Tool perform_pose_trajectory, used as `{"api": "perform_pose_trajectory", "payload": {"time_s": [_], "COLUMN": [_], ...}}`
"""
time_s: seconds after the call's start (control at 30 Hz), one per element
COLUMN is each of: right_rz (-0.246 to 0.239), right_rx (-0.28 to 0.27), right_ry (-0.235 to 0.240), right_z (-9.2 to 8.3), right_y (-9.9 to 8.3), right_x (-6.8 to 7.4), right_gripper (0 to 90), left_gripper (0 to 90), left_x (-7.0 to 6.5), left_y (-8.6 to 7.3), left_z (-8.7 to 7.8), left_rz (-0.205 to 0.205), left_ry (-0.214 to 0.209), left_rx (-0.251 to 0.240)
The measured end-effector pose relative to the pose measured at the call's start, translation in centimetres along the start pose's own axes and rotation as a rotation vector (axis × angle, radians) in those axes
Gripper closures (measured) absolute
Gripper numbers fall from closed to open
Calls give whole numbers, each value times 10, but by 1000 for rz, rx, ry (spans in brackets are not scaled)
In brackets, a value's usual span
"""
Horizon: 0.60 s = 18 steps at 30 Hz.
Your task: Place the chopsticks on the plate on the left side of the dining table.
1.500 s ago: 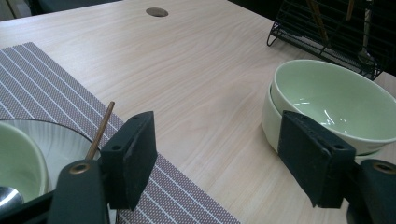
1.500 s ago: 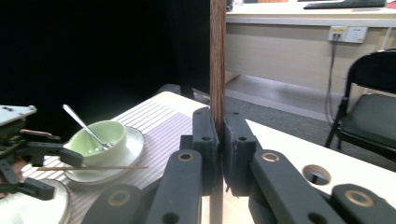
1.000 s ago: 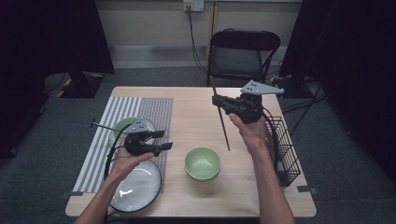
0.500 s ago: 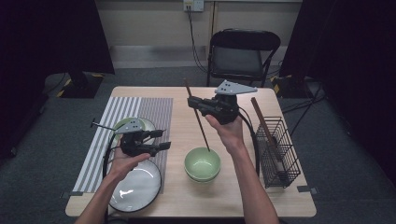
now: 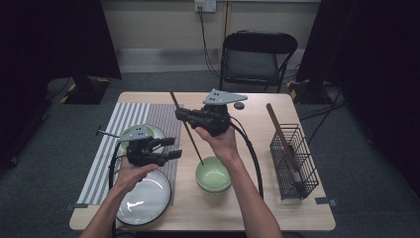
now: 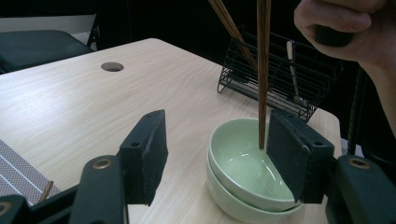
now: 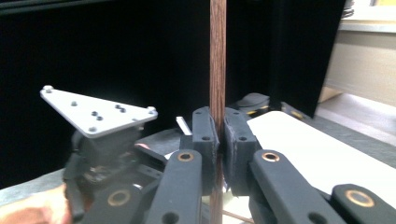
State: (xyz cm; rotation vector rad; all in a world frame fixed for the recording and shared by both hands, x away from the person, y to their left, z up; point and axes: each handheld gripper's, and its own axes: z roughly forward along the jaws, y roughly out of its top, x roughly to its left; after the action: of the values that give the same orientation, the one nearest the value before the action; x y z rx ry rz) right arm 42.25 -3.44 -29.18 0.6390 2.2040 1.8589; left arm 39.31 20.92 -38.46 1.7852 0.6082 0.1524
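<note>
A dark wooden chopstick [image 5: 186,128] slants down from my right gripper [image 5: 184,115], which is shut on its middle. Its lower tip hangs just over the upper of two stacked pale green bowls [image 5: 213,174]. In the right gripper view the jaws pinch the chopstick [image 7: 217,70] upright at my right gripper [image 7: 218,144]. My left gripper [image 5: 173,147] hovers left of the bowls, open and holding nothing. In the left gripper view, my left gripper [image 6: 219,158] frames the bowls [image 6: 247,182], with the chopstick [image 6: 263,70] dipping into the top one.
A black wire basket [image 5: 292,163] at the right edge holds another chopstick [image 5: 280,131] and a utensil [image 6: 292,70]. A white plate [image 5: 143,198] lies near the front edge beside a striped mat [image 5: 114,134], which carries a small green dish [image 5: 143,133]. A chair [image 5: 257,59] stands behind the table.
My right hand has carried the chopstick leftward from beside the wire basket to above the green bowls. The left gripper has stayed in place.
</note>
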Motion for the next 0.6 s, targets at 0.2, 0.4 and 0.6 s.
{"api": "perform_pose_trajectory", "payload": {"time_s": [0.2,0.4,0.6], "right_rz": [-1,9,15], "right_rx": [10,14,9], "right_ry": [32,70,94], "right_z": [16,29,33], "right_y": [-3,-7,-7], "right_x": [8,16,20], "right_gripper": [852,852,852], "left_gripper": [365,369,384], "left_x": [-1,-2,0], "left_y": [0,0,-2], "left_z": [0,2,2], "left_rz": [9,11,14], "left_ry": [-34,-35,-19], "left_rx": [0,3,6]}}
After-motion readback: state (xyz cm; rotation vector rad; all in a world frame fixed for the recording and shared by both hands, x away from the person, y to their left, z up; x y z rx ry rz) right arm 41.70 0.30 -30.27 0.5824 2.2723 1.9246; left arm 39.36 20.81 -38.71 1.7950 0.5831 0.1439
